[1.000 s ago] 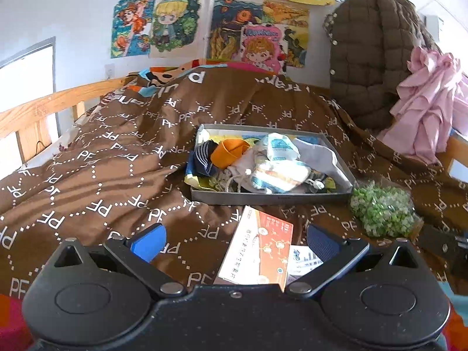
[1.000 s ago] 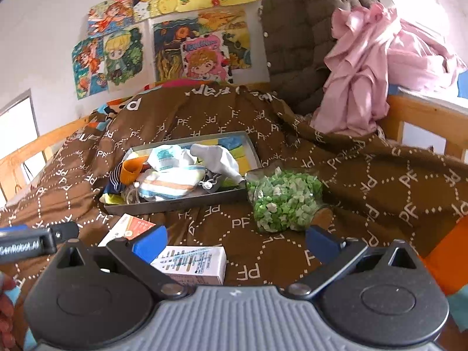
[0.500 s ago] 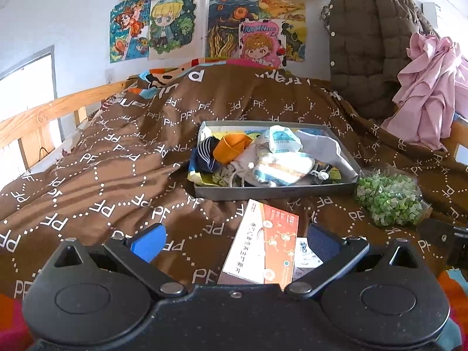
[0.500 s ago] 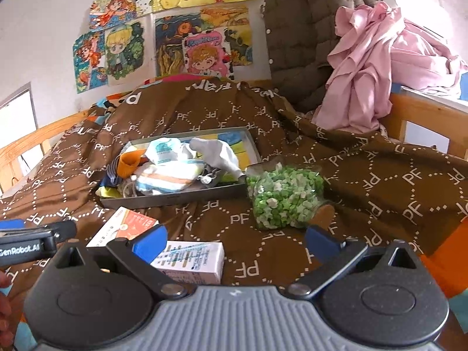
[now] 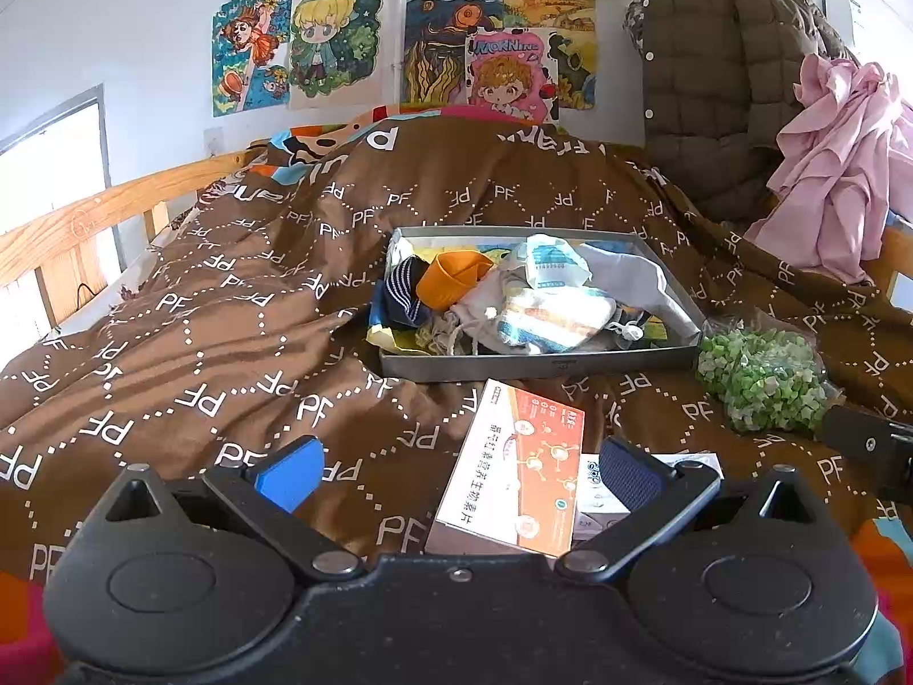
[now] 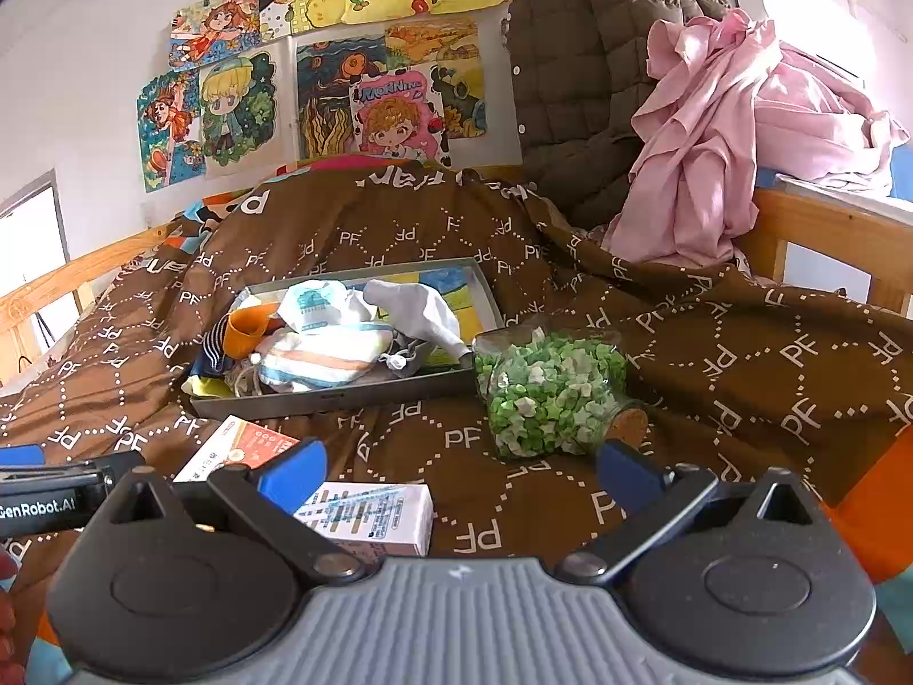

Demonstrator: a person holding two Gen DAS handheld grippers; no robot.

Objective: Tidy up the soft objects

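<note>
A grey metal tray [image 5: 542,366] [image 6: 342,397] sits on the brown bedspread, filled with soft items: a striped navy sock [image 5: 402,294], an orange cloth [image 5: 451,279] [image 6: 245,331], a striped white pouch [image 5: 556,317] [image 6: 322,357], a white cloth [image 6: 419,311]. My left gripper [image 5: 456,471] is open and empty, low over the bedspread, above an orange-white box [image 5: 516,471]. My right gripper [image 6: 456,471] is open and empty, near a white box [image 6: 371,516] and a jar of green paper stars [image 6: 548,388] [image 5: 762,379].
The brown PF-patterned bedspread [image 5: 200,342] covers the bed. A wooden rail [image 5: 85,217] runs on the left. A brown quilted jacket [image 6: 576,85] and pink clothing [image 6: 730,137] hang at the back right. Posters [image 5: 433,34] cover the wall.
Both grippers have drifted slightly back and tilted; the tray and boxes sit a little lower in both views. Both stay open and empty.
</note>
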